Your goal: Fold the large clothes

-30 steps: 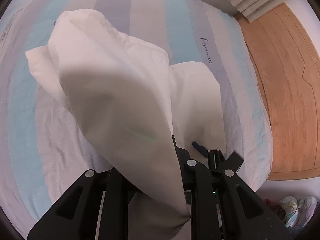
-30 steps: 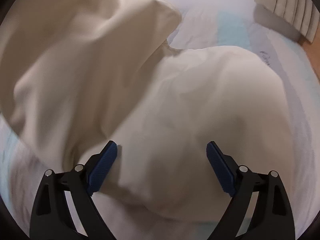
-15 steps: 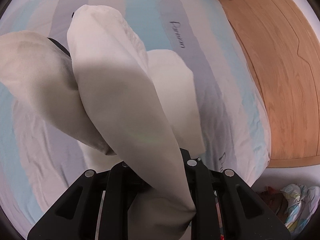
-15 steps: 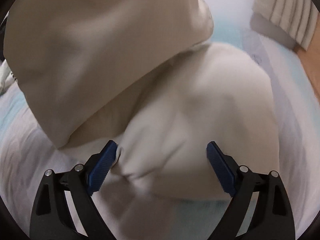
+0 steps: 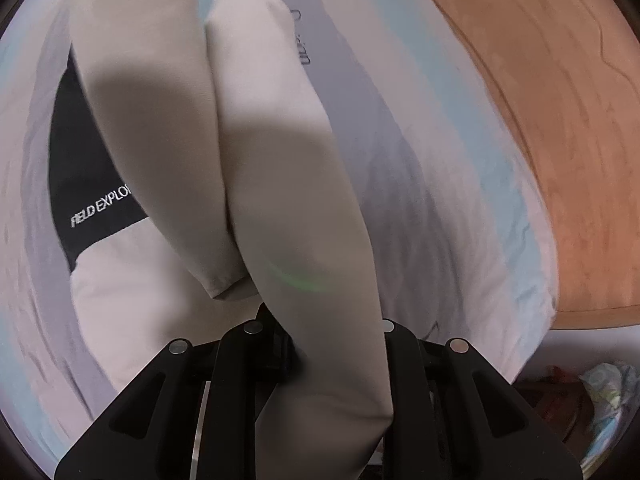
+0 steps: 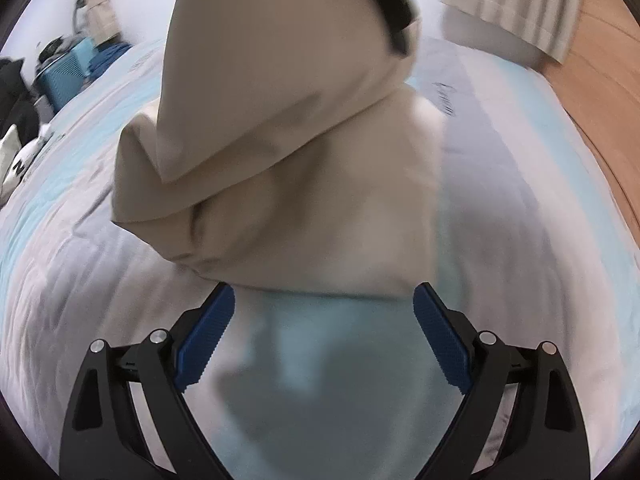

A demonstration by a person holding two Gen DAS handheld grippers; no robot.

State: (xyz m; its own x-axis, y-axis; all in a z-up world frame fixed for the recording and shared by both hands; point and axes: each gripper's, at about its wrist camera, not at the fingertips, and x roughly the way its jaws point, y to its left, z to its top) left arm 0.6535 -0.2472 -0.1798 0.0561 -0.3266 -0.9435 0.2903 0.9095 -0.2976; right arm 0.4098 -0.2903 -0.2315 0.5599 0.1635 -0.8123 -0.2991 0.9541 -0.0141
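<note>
Since a second ago the beige jacket (image 5: 304, 208) got hoisted higher off the striped bed (image 5: 440, 200). Left gripper (image 5: 320, 344) is clamped on it; right gripper (image 6: 320, 336) gapes empty below. Mid-lift: next, catch the dangling hem.

A lived-in bedroom: a bed under a blue, grey and white striped sheet (image 6: 520, 208), warm wooden plank floor (image 5: 540, 120), pale pleated curtain (image 6: 516, 4)

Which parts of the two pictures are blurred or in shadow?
Left wrist view: the wooden floor is smeared by motion, and a shadow band crosses the beige garment. Right wrist view: the garment's hanging edge is blurred, and a soft shadow lies on the striped bedsheet.
</note>
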